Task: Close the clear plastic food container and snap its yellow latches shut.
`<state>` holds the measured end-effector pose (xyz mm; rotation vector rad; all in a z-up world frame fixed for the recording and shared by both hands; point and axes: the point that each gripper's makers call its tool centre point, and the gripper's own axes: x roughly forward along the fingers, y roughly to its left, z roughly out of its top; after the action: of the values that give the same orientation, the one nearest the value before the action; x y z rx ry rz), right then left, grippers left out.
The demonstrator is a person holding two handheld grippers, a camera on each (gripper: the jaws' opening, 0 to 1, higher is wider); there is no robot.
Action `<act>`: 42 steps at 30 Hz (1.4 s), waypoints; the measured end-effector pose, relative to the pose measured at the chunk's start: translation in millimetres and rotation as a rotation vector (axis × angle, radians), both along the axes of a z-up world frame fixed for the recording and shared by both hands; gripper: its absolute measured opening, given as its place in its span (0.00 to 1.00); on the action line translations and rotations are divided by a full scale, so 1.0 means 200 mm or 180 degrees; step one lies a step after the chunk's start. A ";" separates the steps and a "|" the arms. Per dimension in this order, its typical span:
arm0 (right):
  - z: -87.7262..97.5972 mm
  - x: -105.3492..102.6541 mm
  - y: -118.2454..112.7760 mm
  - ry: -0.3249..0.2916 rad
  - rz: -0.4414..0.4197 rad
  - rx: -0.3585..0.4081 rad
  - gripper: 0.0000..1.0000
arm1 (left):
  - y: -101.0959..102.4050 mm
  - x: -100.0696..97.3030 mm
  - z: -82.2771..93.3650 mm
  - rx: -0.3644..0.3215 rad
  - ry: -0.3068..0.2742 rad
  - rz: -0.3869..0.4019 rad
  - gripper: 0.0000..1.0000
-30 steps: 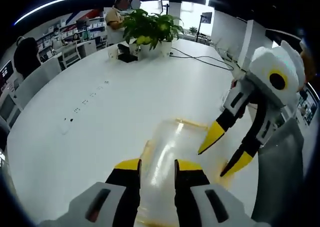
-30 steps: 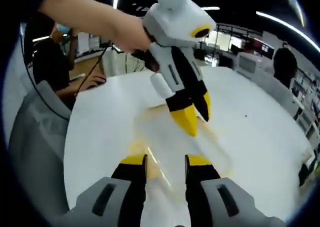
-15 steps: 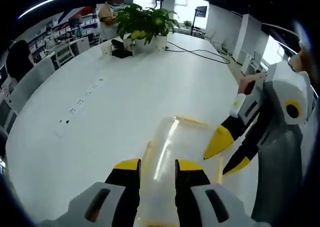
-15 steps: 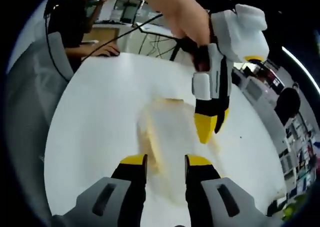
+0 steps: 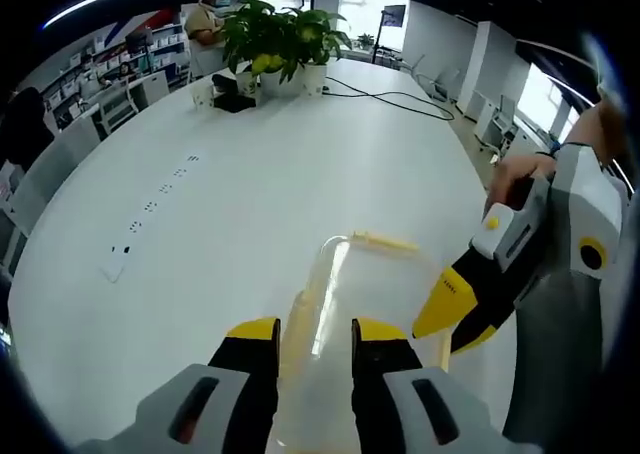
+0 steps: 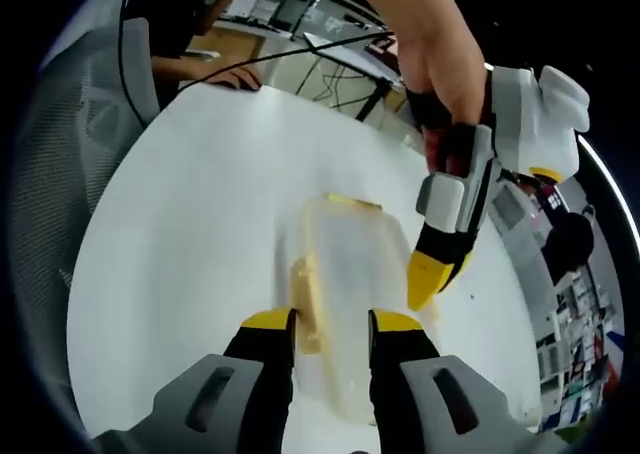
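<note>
Clear food box (image 5: pixel 350 294) sits on white desk (image 5: pixel 220 204) right between left gripper (image 5: pixel 315 332) fingers, also w/ right gripper (image 6: pixel 332 322), both open, prob to press lid & yellow latch (image 6: pixel 305 299)

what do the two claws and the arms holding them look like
Both are alike: the left claw and the right claw have grey moulded bodies, black jaws and yellow tips. Seen from the other side, each has a white housing with a yellow-ringed black disc and a white block on the black jaws. The arm behind the left claw is bare; no sleeve is visible.
</note>
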<state>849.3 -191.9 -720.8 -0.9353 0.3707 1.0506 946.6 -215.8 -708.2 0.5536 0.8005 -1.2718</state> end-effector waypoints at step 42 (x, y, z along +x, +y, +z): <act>-0.01 0.03 -0.02 0.0122 0.0033 -0.0055 0.30 | -0.02 -0.07 -0.08 0.0765 0.1206 -0.0365 0.30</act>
<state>855.2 -195.5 -723.5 -0.9344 0.4078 1.0774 931.6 -220.0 -724.2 0.5634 1.2644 -1.4173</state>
